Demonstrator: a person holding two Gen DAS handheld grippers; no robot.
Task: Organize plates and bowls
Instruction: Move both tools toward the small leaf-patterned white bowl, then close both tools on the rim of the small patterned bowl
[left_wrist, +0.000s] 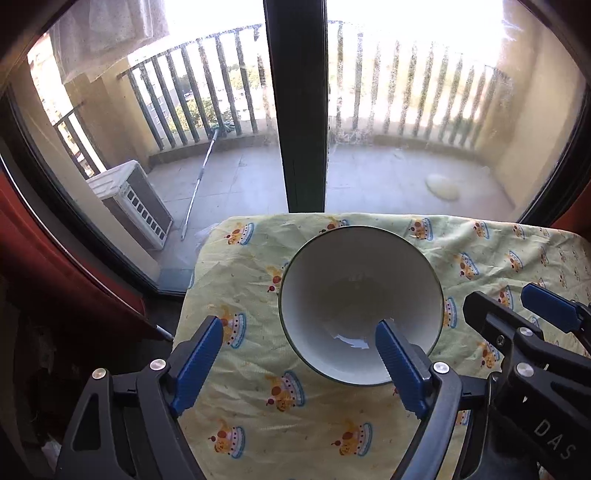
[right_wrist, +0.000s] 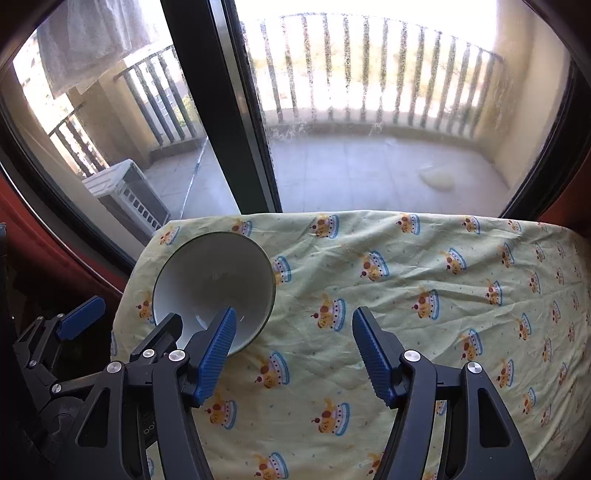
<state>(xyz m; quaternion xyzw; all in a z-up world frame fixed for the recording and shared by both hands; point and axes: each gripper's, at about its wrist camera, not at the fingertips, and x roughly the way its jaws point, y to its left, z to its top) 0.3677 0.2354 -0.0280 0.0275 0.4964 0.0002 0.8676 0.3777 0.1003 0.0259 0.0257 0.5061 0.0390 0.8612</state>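
Note:
A white bowl with a dark green rim stands upright on the yellow patterned cloth, near the table's far left side; it also shows in the right wrist view. My left gripper is open, its right finger over the bowl's near rim and its left finger over the cloth. My right gripper is open and empty above the cloth, just right of the bowl. No plates are in view.
The cloth-covered table ends at a large glass balcony door with a dark frame post. A red curtain hangs at the left. My right gripper's fingers show at the right of the left wrist view.

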